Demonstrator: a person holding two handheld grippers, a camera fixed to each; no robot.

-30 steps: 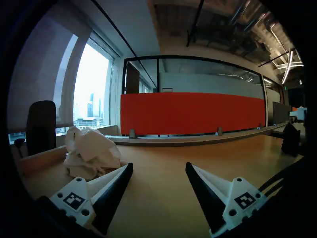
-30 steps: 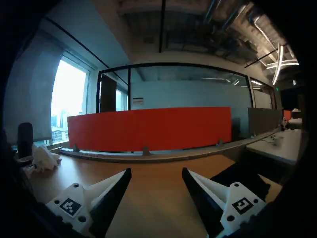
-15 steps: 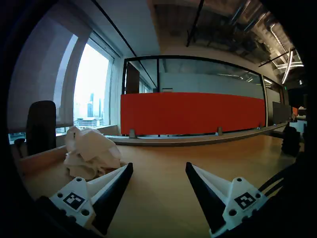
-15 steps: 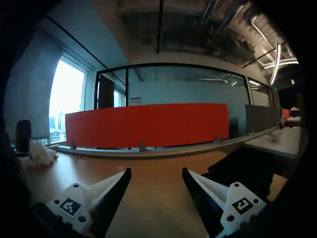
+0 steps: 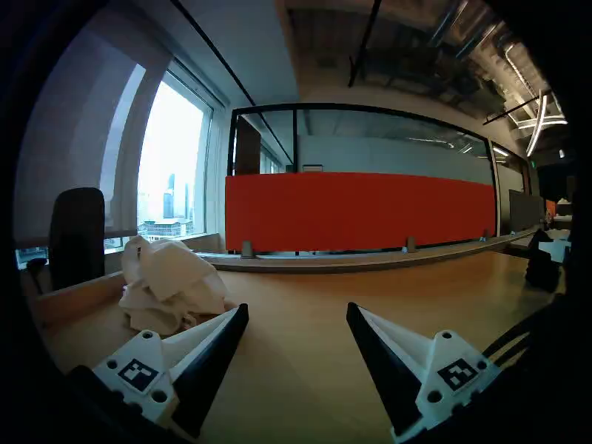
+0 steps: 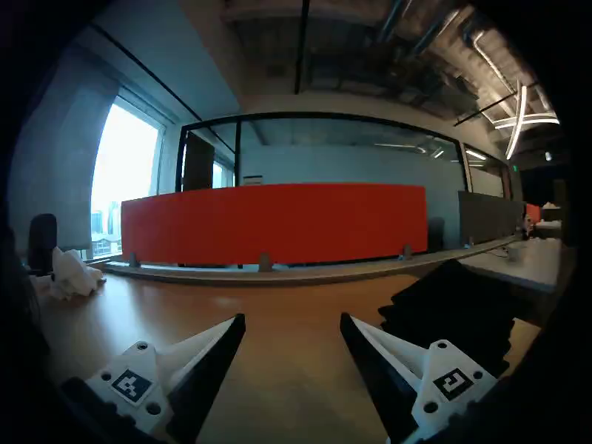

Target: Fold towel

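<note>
Our left gripper (image 5: 296, 318) and right gripper (image 6: 292, 325) both gape empty, crumpled white towel (image 5: 170, 285) at the left one's ten o'clock on the desk (image 5: 318, 292), and if we pinch that wad blindly we'd likely catch bunched layers, not a corner

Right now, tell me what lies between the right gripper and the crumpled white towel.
Bare wooden desk: in the right gripper view, nothing sits between the right gripper and the towel.

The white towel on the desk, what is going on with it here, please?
Nothing has hold of it yet. The white towel lies crumpled and unfolded on the wooden desk. The left gripper is open, low over the desk and just short of the towel. The right gripper is open too, over bare desk, with a dark pile to its right.
</note>
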